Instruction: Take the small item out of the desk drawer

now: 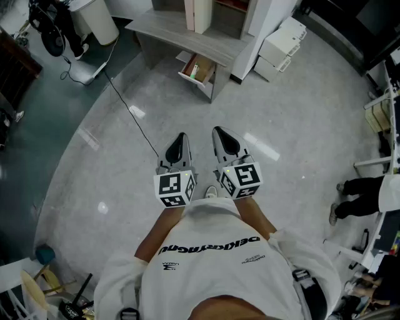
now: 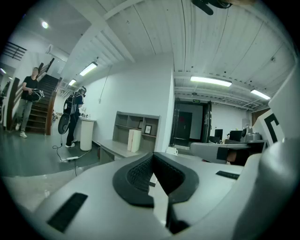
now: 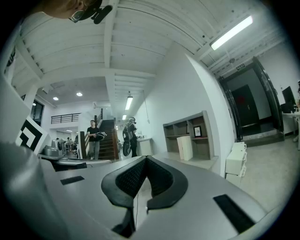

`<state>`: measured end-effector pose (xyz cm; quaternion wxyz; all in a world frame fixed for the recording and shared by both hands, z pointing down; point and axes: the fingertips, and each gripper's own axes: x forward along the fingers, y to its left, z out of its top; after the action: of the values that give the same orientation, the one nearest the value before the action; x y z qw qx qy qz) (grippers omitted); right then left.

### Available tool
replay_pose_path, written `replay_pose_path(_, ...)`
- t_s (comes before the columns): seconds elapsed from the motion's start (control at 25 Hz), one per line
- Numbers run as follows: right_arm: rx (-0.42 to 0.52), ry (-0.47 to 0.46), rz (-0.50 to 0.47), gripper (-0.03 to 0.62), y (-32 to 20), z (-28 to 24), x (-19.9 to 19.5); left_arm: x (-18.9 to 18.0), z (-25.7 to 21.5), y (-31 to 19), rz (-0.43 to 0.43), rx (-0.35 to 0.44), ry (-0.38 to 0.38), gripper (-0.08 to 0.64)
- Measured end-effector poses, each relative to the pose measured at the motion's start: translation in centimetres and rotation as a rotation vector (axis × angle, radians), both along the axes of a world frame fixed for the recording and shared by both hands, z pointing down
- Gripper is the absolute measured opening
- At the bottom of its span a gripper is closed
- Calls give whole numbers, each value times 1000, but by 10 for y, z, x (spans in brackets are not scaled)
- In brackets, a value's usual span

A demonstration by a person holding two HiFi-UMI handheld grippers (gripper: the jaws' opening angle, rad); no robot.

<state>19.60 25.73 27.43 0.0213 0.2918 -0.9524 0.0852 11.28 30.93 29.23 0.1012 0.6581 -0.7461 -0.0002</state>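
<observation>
The grey desk (image 1: 181, 34) stands far ahead of me across the floor, and its drawer (image 1: 189, 77) is pulled open. A small greenish item (image 1: 194, 70) lies inside the drawer. My left gripper (image 1: 180, 137) and right gripper (image 1: 219, 132) are held side by side in front of my chest, well short of the desk. Both point toward it, with jaws shut and nothing between them. In the left gripper view the desk (image 2: 115, 149) shows beyond the left gripper (image 2: 152, 155). The right gripper (image 3: 146, 159) faces the desk's shelf unit (image 3: 193, 136).
A white drawer cabinet (image 1: 282, 45) stands right of the desk and a white bin (image 1: 95, 19) left of it. A black cable (image 1: 132, 120) runs across the grey floor. One person (image 1: 365, 195) stands at the right; others (image 3: 94, 138) are near stairs.
</observation>
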Motion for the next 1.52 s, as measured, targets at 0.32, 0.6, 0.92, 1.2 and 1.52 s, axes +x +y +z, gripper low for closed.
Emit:
replay_pose_path(0.32, -11, -43, -27, 31, -15, 2, 25, 29, 6, -13, -19, -6, -10, 15)
replay_pose_path(0.6, -43, -71, -48, 31, -27, 11, 30, 42, 18, -17, -20, -32, -36, 15)
replay_pose_path(0.92, -34, -62, -73, 31, -48, 21, 21, 36, 26, -41, -20, -18, -41, 15)
replay_pose_path(1.2, -9, -43, -64, 31, -95, 23, -19, 5, 29, -90, 12, 9, -42, 15)
replay_pose_path(1.52, -26, -18, -10, 31, -168, 27, -86, -66, 26, -174, 74, 3, -27, 15)
